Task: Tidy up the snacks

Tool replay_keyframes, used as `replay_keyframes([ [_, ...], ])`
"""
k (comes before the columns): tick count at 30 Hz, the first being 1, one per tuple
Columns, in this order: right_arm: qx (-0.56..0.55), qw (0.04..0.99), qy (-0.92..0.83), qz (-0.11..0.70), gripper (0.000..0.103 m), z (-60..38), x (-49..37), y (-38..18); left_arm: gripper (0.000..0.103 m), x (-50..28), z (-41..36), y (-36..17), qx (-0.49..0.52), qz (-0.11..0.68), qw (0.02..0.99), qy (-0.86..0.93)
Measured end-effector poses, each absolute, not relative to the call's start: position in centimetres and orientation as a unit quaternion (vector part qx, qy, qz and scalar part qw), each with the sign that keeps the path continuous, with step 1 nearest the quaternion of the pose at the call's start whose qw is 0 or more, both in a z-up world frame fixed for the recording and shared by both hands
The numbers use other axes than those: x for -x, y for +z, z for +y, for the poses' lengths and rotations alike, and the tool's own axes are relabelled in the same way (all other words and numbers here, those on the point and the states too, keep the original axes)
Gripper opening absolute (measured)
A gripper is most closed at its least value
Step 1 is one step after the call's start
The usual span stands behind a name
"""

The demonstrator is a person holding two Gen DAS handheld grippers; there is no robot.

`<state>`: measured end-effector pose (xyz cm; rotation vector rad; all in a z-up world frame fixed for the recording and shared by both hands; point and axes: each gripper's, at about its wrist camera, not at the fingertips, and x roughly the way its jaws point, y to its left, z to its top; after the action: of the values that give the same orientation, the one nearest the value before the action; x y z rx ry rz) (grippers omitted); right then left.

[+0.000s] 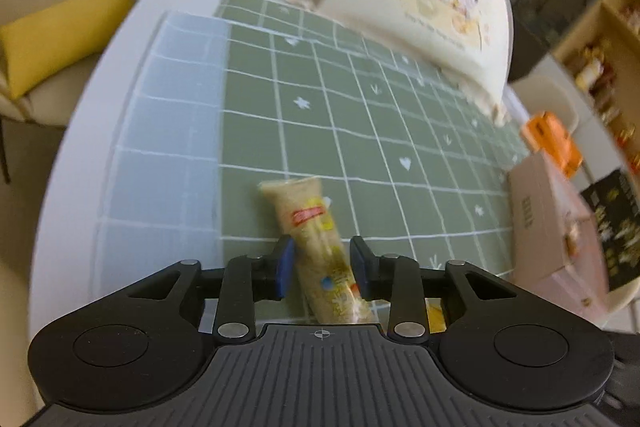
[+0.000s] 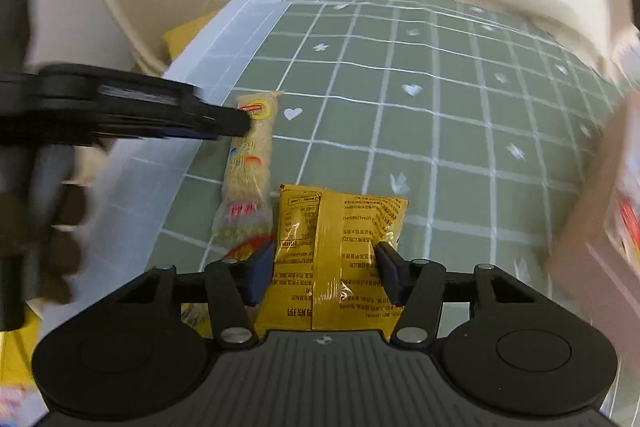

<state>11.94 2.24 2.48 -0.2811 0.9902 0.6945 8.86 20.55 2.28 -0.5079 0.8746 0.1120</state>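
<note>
A long beige snack-stick packet (image 1: 316, 227) lies on the green grid mat (image 1: 380, 115), pointing away from my left gripper (image 1: 322, 263). Its blue pads touch the packet on both sides, so it is shut on it. In the right wrist view the same packet (image 2: 250, 167) lies along the mat's left edge, with the left gripper (image 2: 240, 121) at its far end. Beside it is a flat yellow snack packet (image 2: 336, 239). My right gripper (image 2: 324, 267) is shut on it: the left pad is against its edge and the right finger presses into its crinkled side.
A cream fabric basket (image 1: 432, 7) with a cartoon print stands at the back of the mat. A pink box (image 1: 552, 227) and an orange item (image 1: 552, 143) sit at the right. A chair with a yellow cushion (image 1: 60, 31) stands beyond the white table's left rim.
</note>
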Motion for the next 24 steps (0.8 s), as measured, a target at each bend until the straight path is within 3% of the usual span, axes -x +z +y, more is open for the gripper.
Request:
replay_keyframes([
  [7, 0.122, 0.851, 0.255, 0.442, 0.054, -4.1, -8.4, 3.6, 0.034, -11.4, 16.0, 2.2, 0.123, 0.444, 0.887, 0.026],
  [13, 0.108, 0.866, 0.206, 0.444, 0.055, -8.0, -7.5, 3.0, 0.032, -7.8, 11.7, 3.4, 0.152, 0.441, 0.881, -0.073],
  [15, 0.104, 0.868, 0.199, 0.443, 0.055, -8.8, -6.8, 2.5, 0.023, -6.0, 10.0, 4.1, 0.167, 0.438, 0.877, -0.110],
  [17, 0.098, 0.867, 0.199, 0.446, 0.056, -9.2, -6.3, 2.1, 0.020, -4.4, 8.0, 4.3, 0.167, 0.444, 0.869, -0.142],
  [21, 0.085, 0.874, 0.197, 0.437, 0.077, -10.6, -4.3, 2.2, 0.020, -2.3, 5.2, 3.6, 0.120, 0.463, 0.864, -0.157],
  [24, 0.075, 0.886, 0.174, 0.423, 0.077, -12.4, -3.7, 2.6, 0.021, -1.8, 5.1, 3.0, 0.116, 0.467, 0.864, -0.147],
])
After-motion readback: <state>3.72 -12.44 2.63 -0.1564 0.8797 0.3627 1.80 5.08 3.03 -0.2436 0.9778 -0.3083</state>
